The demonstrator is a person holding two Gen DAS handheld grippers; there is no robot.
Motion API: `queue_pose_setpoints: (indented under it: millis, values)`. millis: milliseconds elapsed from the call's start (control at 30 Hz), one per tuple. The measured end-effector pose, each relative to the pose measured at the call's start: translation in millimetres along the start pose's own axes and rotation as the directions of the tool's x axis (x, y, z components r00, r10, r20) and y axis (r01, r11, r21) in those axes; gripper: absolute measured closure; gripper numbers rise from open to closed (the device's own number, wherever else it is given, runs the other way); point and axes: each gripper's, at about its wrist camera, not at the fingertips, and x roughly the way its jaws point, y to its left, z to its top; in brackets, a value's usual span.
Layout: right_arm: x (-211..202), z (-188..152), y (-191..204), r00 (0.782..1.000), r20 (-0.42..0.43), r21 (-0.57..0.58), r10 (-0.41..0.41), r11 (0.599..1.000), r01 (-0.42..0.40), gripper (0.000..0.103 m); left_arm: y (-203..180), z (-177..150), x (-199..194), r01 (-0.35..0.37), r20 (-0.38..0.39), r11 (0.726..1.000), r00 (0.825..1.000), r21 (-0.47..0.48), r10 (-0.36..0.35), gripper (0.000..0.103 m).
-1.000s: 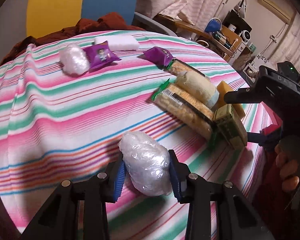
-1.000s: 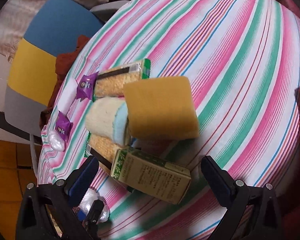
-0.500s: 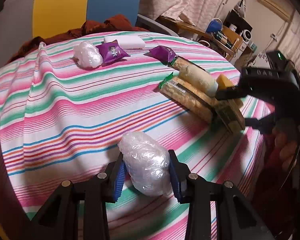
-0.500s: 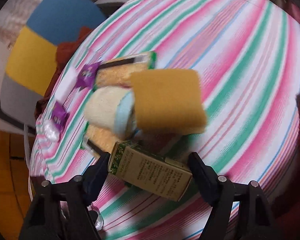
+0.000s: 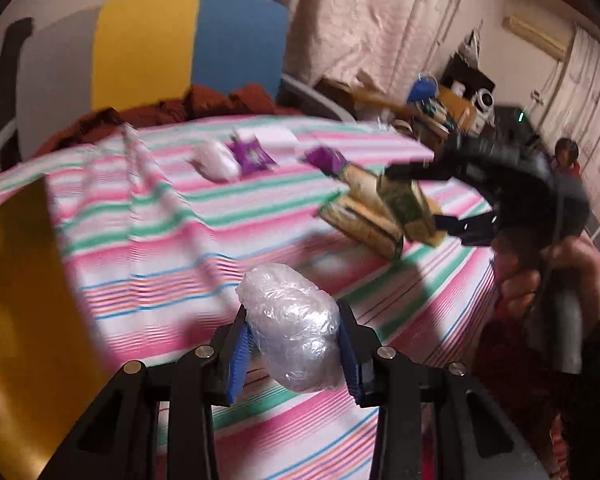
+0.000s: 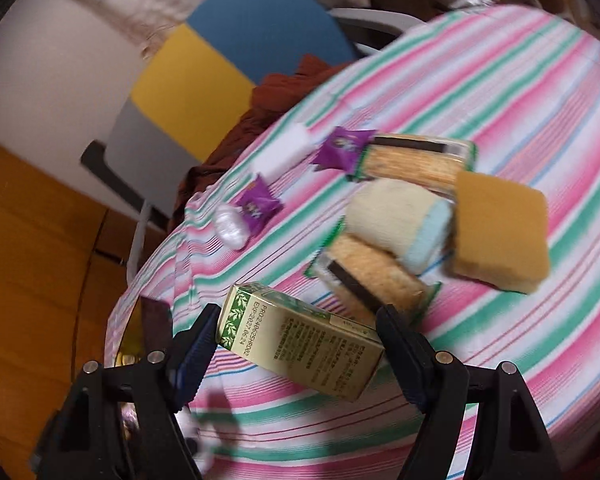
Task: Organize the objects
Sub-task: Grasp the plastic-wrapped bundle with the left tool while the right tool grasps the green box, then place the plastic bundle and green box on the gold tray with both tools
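Low in the frame, my left gripper [image 5: 294, 354] clamps the plastic-wrapped bundle [image 5: 294, 330]; my right gripper [image 6: 298, 344] pinches the green carton [image 6: 300, 346] above the striped cloth [image 6: 500, 100].

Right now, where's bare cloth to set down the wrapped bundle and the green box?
Bare striped cloth lies ahead of the left gripper holding the plastic-wrapped bundle, short of the purple packet. More lies right of the yellow sponge. Crowded: cracker packs, roll and sponge beyond the green box in the right gripper.
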Motion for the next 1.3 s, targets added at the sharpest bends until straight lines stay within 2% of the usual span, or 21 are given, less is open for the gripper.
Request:
queue_pose_setpoints:
  millis: [200, 367, 533, 700, 733, 833, 933, 1133, 1167, 1300]
  values:
    - [-1.8, -11.6, 29.8, 1.000, 0.000, -0.120, -0.002, 0.993, 0.002, 0.024, 46.5, -12.2, -64.7, -0.072, 0.085, 0.993, 0.993, -0.095, 0.081, 0.064]
    - [-5.6, -30.1, 72.4, 0.999, -0.010, -0.224, 0.039, 0.974, -0.040, 0.024, 96.8, -35.8, -109.9, -0.168, 0.112, 0.964, 0.975, -0.207, 0.194, 0.064]
    - [2.1, -52.5, 130.7, 0.991, -0.056, -0.325, 0.121, 0.936, -0.133, 0.024, 143.7, -69.0, -138.1, -0.275, 0.078, 0.909, 0.947, -0.314, 0.313, 0.064]
    - [21.7, -88.1, 196.0, 0.969, -0.153, -0.423, 0.196, 0.873, -0.243, 0.024, 185.0, -96.7, -149.2, -0.348, 0.010, 0.840, 0.922, -0.417, 0.387, 0.063]
    - [26.6, -96.2, 206.9, 0.963, -0.177, -0.438, 0.203, 0.860, -0.262, 0.024, 190.7, -100.7, -149.9, -0.360, -0.005, 0.828, 0.918, -0.429, 0.397, 0.060]
    - [46.6, -122.5, 238.9, 0.950, -0.241, -0.483, 0.199, 0.824, -0.296, 0.024, 205.0, -111.1, -154.3, -0.383, -0.035, 0.801, 0.909, -0.460, 0.415, 0.051]
    - [67.8, -144.2, 259.8, 0.931, -0.308, -0.493, 0.194, 0.805, -0.331, 0.022, 210.9, -117.0, -159.7, -0.397, -0.040, 0.788, 0.902, -0.471, 0.430, 0.041]
    - [98.6, -177.3, 278.0, 0.875, -0.438, -0.445, 0.206, 0.796, -0.410, 0.011, 213.2, -116.3, -177.3, -0.389, 0.013, 0.774, 0.890, -0.500, 0.456, 0.041]
    - [100.8, -181.8, 279.3, 0.871, -0.450, -0.449, 0.199, 0.792, -0.413, 0.011, 212.8, -114.7, -181.2, -0.395, 0.024, 0.770, 0.883, -0.501, 0.469, 0.041]
    - [99.1, -186.0, 276.1, 0.884, -0.434, -0.472, 0.172, 0.793, -0.386, 0.009, 209.0, -103.6, -190.8, -0.410, 0.052, 0.765, 0.866, -0.497, 0.498, 0.041]
